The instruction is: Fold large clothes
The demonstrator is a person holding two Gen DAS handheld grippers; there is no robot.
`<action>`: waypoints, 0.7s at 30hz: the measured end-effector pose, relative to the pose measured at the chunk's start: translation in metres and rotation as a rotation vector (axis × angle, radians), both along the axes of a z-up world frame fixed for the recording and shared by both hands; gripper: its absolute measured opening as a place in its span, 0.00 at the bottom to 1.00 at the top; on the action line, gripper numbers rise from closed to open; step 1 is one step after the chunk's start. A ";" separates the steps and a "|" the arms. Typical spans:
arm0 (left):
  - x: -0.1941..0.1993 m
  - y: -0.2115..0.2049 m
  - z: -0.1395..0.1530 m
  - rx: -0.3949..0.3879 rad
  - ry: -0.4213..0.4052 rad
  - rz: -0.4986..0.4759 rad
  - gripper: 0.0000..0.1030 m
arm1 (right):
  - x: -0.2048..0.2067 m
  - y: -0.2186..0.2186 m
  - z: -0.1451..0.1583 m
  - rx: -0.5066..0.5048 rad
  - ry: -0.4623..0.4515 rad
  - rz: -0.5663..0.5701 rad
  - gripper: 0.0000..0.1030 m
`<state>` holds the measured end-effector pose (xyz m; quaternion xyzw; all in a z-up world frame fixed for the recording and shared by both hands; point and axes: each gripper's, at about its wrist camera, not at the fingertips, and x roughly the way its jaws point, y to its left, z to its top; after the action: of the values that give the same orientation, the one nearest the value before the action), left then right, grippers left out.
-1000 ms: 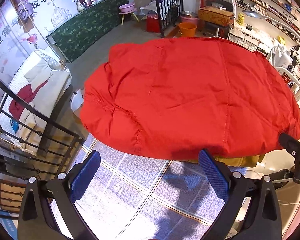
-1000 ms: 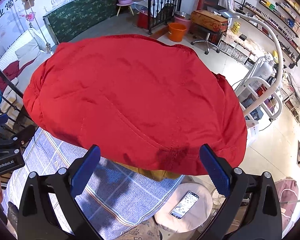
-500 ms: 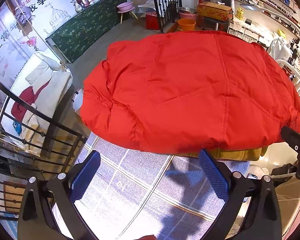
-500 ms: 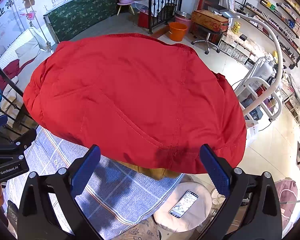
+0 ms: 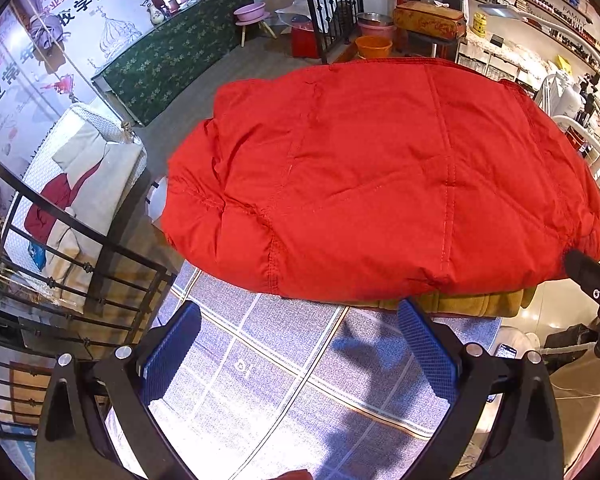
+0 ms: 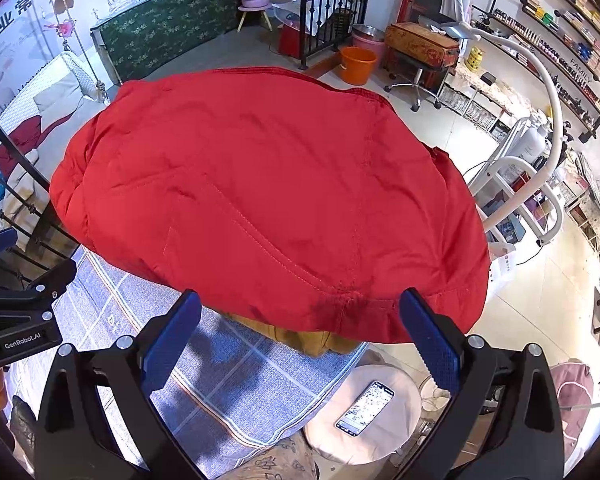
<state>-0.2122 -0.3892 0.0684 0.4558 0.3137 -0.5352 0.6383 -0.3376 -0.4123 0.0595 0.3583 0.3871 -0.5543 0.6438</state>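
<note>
Nearby, red jacket (image 5: 380, 184) hem, checked cloth (image 5: 284, 376) bare

The left gripper (image 6: 24, 316), seen to the left of the right gripper's fingers, carries a white "GenRobot.AI" label on its black body. Far beyond the fingertips to the left, a wall banner (image 6: 8, 30) bears large dark Chinese characters "美业常年"; the left wrist view shows the same banner (image 5: 72, 4) with "学员" and a QR code at its top. To the right of the fingers, the shelf edge (image 6: 580, 68) reads "FAMILY".
</note>
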 end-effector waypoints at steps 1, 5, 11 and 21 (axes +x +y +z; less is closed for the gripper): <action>0.000 0.000 0.000 0.001 -0.001 -0.001 0.94 | 0.000 0.000 0.000 0.000 0.000 0.000 0.95; 0.000 -0.001 0.000 0.002 -0.003 0.002 0.94 | 0.000 0.000 -0.001 -0.001 0.000 0.001 0.95; 0.001 0.001 0.002 0.001 -0.008 0.005 0.94 | 0.000 0.000 0.000 -0.003 0.000 0.002 0.95; 0.002 0.001 0.002 0.001 -0.011 0.003 0.94 | 0.001 0.001 0.001 -0.008 0.000 0.014 0.95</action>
<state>-0.2105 -0.3883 0.0705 0.4586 0.3114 -0.5314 0.6405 -0.3368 -0.4115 0.0607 0.3531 0.3876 -0.5514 0.6489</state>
